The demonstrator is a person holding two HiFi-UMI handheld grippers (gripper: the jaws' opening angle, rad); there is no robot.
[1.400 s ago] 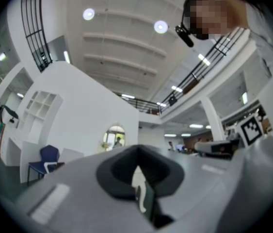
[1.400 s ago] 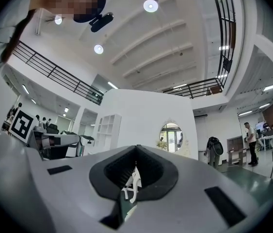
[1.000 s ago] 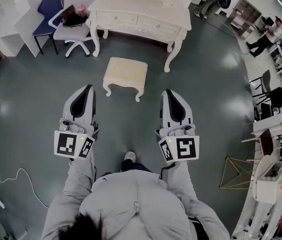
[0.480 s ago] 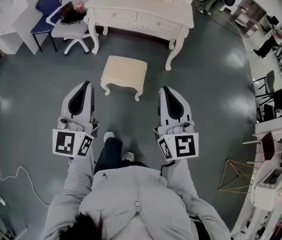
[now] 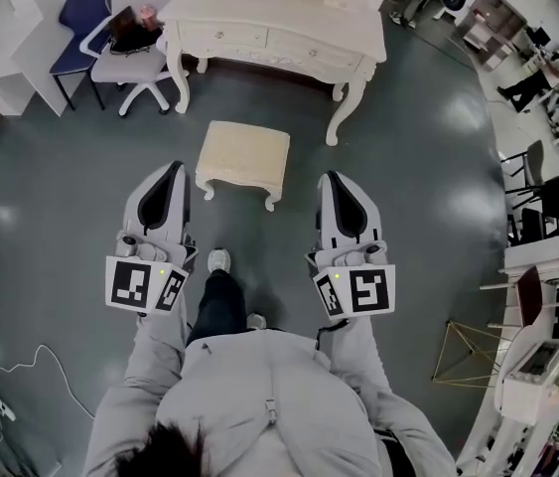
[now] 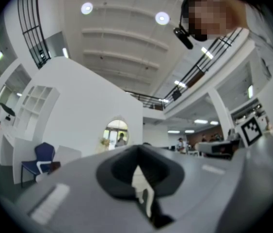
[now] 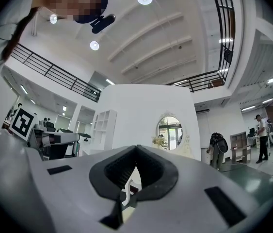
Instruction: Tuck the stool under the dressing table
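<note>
So the stool (image 5: 243,159) is sitting upright on its four curvy legs out on the grey floor (image 5: 418,197), in front of the dressing table (image 5: 279,23) and not under it, with a strip of floor between the two. Its long side runs left to right in the head view, pretty much parallel to the table's front edge, and it lines up between the table's two front legs, a bit nearer the left one. The table's drawers (image 5: 264,40) are closed, so I can't tell what's in them. Off to the table's left there's a pale office chair (image 5: 125,66) with a dark bag (image 5: 132,30) dumped on the seat, and a blue chair (image 5: 78,18) beside it. Farther right: a gold wire frame (image 5: 463,351) and some people (image 5: 537,68) near the desks. The left gripper (image 5: 173,171) and right gripper (image 5: 334,179) both have their tongs pressed together with nothing pinched, and they hover on either side of the stool's near edge, close but apart from it. The person's shoe (image 5: 218,260) is on the floor between them.
</note>
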